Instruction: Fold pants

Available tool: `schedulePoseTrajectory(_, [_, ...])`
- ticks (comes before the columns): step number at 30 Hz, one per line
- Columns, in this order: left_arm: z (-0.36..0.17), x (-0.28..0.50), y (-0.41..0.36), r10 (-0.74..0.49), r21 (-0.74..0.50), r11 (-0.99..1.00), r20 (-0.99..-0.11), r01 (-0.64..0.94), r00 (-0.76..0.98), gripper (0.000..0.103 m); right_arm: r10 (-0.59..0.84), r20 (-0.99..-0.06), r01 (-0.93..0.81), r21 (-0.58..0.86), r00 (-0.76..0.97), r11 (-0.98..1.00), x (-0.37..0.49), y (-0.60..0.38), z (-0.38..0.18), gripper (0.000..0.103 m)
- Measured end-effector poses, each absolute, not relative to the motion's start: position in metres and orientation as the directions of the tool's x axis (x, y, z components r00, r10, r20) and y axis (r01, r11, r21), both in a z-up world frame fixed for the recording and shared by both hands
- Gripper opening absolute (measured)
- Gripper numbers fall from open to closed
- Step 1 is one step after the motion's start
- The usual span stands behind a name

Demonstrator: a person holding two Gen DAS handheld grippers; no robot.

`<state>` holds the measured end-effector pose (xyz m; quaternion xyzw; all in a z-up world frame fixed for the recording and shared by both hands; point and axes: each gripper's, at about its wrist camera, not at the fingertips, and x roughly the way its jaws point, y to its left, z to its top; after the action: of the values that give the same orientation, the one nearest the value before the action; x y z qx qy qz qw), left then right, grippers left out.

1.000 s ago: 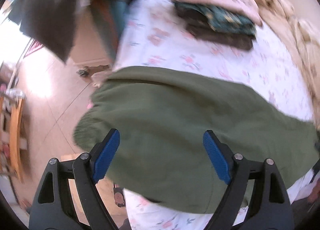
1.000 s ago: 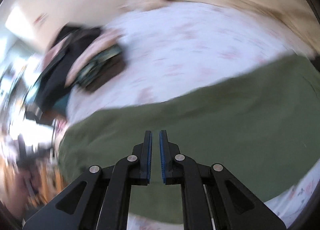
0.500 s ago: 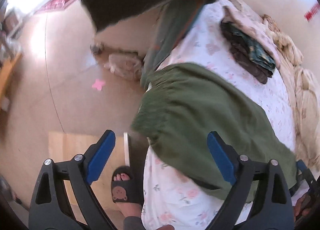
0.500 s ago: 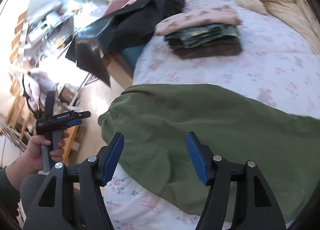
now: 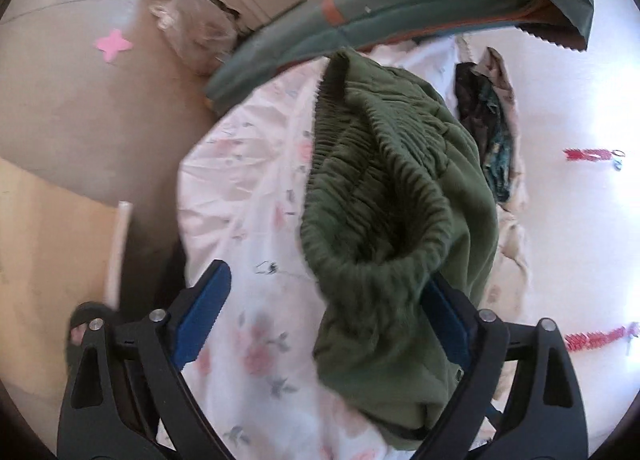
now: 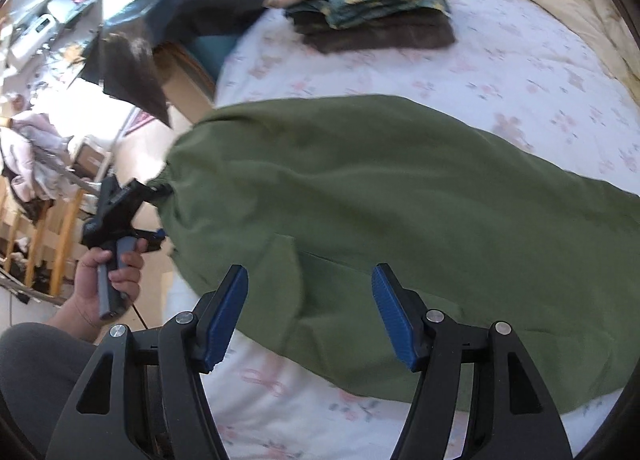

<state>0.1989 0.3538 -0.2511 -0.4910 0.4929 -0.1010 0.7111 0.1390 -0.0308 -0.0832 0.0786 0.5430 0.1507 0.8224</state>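
Note:
Green pants point(image 6: 400, 204) lie across the floral bed sheet point(image 6: 520, 72). In the left wrist view their ribbed elastic waistband point(image 5: 380, 220) bunches up close to the camera. My left gripper point(image 5: 324, 320) is open, its jaws wide apart, with the waistband between them and covering the right finger. In the right wrist view that gripper point(image 6: 124, 212) sits at the pants' left end, held by a hand. My right gripper point(image 6: 310, 314) is open just above the near edge of the pants, by a pocket seam.
A stack of folded clothes point(image 6: 372, 16) sits at the far side of the bed. A cream blanket point(image 6: 580, 0) is bunched at the far right. Dark garments point(image 6: 160, 40) hang off the bed's left side. The floor point(image 5: 80, 120) and a sandalled foot point(image 5: 80, 332) are at left.
My right gripper opened from shut and pulled back over the pants' near edge. My left gripper swung round to the waistband end, and the band now bunches between its jaws.

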Motion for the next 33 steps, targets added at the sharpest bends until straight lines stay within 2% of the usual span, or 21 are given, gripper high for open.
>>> schedulePoseTrajectory(2, [-0.248, 0.205, 0.347, -0.669, -0.825, 0.479, -0.565, -0.301, 0.484, 0.032, 0.320, -0.874, -0.135, 0.291, 0.366, 0.947, 0.138, -0.038, -0.085, 0.066])
schedulePoseTrajectory(3, [-0.241, 0.207, 0.344, -0.651, -0.807, 0.519, -0.587, -0.284, 0.481, 0.030, 0.319, -0.874, -0.126, 0.293, 0.367, 0.948, 0.139, -0.041, -0.085, 0.066])
schedulePoseTrajectory(4, [-0.225, 0.209, 0.338, -0.600, -0.760, 0.602, -0.632, -0.244, 0.491, 0.021, 0.317, -0.873, -0.120, 0.294, 0.370, 0.948, 0.139, -0.043, -0.084, 0.066])
schedulePoseTrajectory(7, [-0.191, 0.205, 0.327, -0.497, -0.660, 0.728, -0.696, -0.187, 0.518, 0.016, 0.312, -0.870, -0.122, 0.287, 0.382, 0.950, 0.137, -0.047, -0.079, 0.066])
schedulePoseTrajectory(9, [-0.164, 0.201, 0.320, -0.444, -0.602, 0.789, -0.696, -0.122, 0.564, 0.012, 0.312, -0.865, -0.128, 0.285, 0.393, 0.950, 0.135, -0.050, -0.075, 0.066])
schedulePoseTrajectory(12, [-0.117, 0.193, 0.297, -0.366, -0.455, 0.890, -0.687, 0.022, 0.628, 0.011, 0.321, -0.863, -0.134, 0.292, 0.390, 0.947, 0.131, -0.056, -0.074, 0.066])
schedulePoseTrajectory(16, [-0.064, 0.190, 0.271, -0.333, -0.371, 0.924, -0.666, 0.091, 0.667, 0.011, 0.343, -0.851, -0.120, 0.322, 0.398, 0.939, 0.123, -0.075, -0.072, 0.066])
schedulePoseTrajectory(22, [-0.003, 0.199, 0.203, -0.307, -0.209, 0.952, -0.683, 0.225, 0.662, 0.011, 0.353, -0.826, -0.085, 0.353, 0.441, 0.932, 0.113, -0.119, -0.063, 0.066])
schedulePoseTrajectory(27, [0.037, 0.184, 0.081, -0.271, 0.091, 0.890, -0.685, 0.447, 0.677, 0.011, 0.339, -0.798, -0.035, 0.372, 0.499, 0.927, 0.110, -0.177, -0.053, 0.066])
schedulePoseTrajectory(33, [0.015, 0.136, -0.060, -0.264, 0.279, 0.722, -0.735, 0.634, 0.624, 0.011, 0.317, -0.770, 0.030, 0.400, 0.554, 0.916, 0.116, -0.246, -0.044, 0.066])
